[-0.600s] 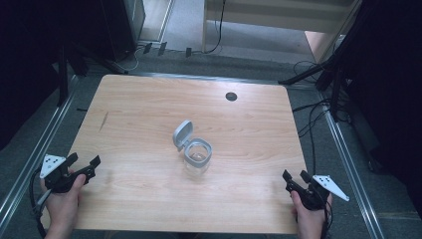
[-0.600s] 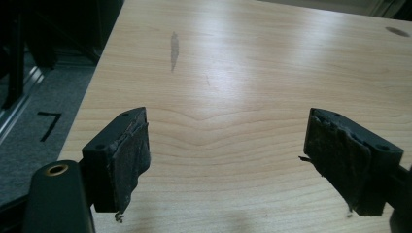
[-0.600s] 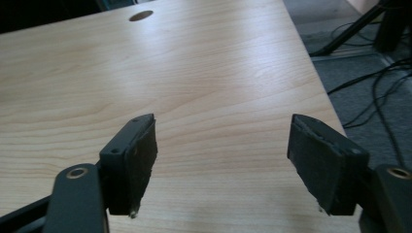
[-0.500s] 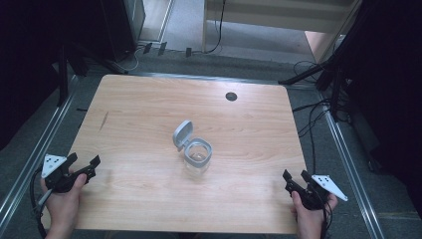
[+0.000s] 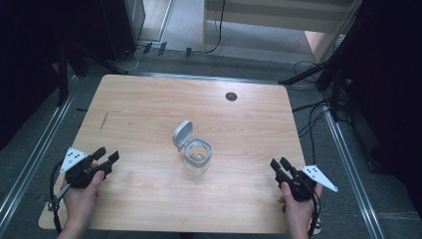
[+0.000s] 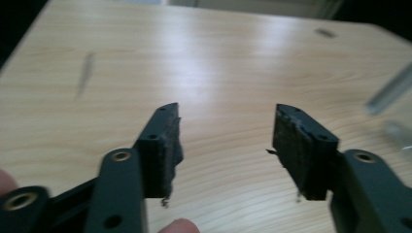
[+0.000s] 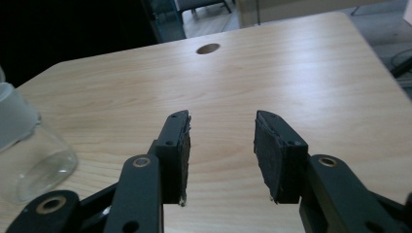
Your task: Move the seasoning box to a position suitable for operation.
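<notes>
Since a moment ago we see almost nothing shift — the left claw (image 5: 106, 158) edges slightly along the bench (image 5: 149, 109), jaws apart and empty. The right claw (image 5: 279, 166) also gapes; the open-lidded jar (image 5: 197, 157) stands mid-bench, well apart from both — untouched.

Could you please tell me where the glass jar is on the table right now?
In the high view, the glass jar stands near the table's centre, lid flipped open.

The high view looks down on the whole table (image 5: 149, 109); both gripper views skim low across its wood.
</notes>
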Demonstrator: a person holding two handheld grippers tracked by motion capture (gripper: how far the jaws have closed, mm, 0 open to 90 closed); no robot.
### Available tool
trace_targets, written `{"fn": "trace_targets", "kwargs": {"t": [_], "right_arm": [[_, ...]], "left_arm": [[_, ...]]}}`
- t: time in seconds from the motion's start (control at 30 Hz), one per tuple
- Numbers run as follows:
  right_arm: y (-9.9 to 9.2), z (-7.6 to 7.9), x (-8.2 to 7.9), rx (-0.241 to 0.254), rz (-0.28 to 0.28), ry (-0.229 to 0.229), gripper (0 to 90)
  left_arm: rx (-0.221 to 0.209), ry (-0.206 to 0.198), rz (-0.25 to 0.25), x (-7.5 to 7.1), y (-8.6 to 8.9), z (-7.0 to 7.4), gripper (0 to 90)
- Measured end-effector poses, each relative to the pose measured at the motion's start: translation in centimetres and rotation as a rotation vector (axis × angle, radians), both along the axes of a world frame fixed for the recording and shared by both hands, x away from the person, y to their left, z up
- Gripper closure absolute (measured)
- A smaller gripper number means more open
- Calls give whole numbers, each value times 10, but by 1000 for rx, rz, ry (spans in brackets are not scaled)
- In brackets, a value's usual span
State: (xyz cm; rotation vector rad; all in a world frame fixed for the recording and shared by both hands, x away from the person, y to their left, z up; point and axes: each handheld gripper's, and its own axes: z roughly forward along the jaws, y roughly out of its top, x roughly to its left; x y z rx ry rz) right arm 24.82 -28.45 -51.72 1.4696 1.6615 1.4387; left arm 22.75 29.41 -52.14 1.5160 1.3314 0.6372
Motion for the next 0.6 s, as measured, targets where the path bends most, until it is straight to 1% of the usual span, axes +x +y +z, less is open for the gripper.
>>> {"fn": "trace_targets", "kwargs": {"t": [0.03,0.07,0.1,0.13,0.17,0.2,0.23,0.27,0.3,0.33,0.37,0.4,0.43,0.47,0.5,0.53,0.57,0.6], "right_arm": [[4,2,3,-14,12,-3,590],[16,6,9,-13,37,13,639],[21,6,13,11,59,15,673],[21,6,13,11,59,15,673],[34,7,20,4,87,30,729],[34,7,20,4,87,30,729],[47,8,26,-17,100,32,790],[52,8,28,-21,108,26,815],[52,8,28,-21,108,26,815],[67,12,34,-27,154,13,864],[72,13,35,-35,167,11,883],[78,14,38,-46,181,0,900],[85,16,40,-47,194,-2,900],[92,18,44,-48,210,-10,900],[96,19,46,-49,217,-13,900],[96,19,46,-49,217,-13,900],[107,20,54,-44,241,-22,900],[107,20,54,-44,241,-22,900]], "left_arm": [[-7,0,-22,0,-6,4,488],[14,-5,-38,0,-13,6,531],[49,-4,-65,-1,-26,9,550],[49,-4,-65,-1,-26,9,564],[72,2,-96,-1,-41,11,589],[72,2,-96,-1,-41,11,617],[71,20,-114,0,-53,11,645],[70,29,-118,2,-59,11,673],[70,29,-118,2,-59,11,701],[72,34,-112,3,-67,10,734],[62,41,-121,6,-77,10,751],[57,47,-128,8,-81,11,775],[57,47,-128,8,-81,11,797],[38,51,-139,13,-92,11,821],[38,51,-139,13,-92,11,840],[24,57,-158,16,-97,11,840],[14,58,-180,18,-105,11,889],[14,58,-180,18,-105,11,900]]}}
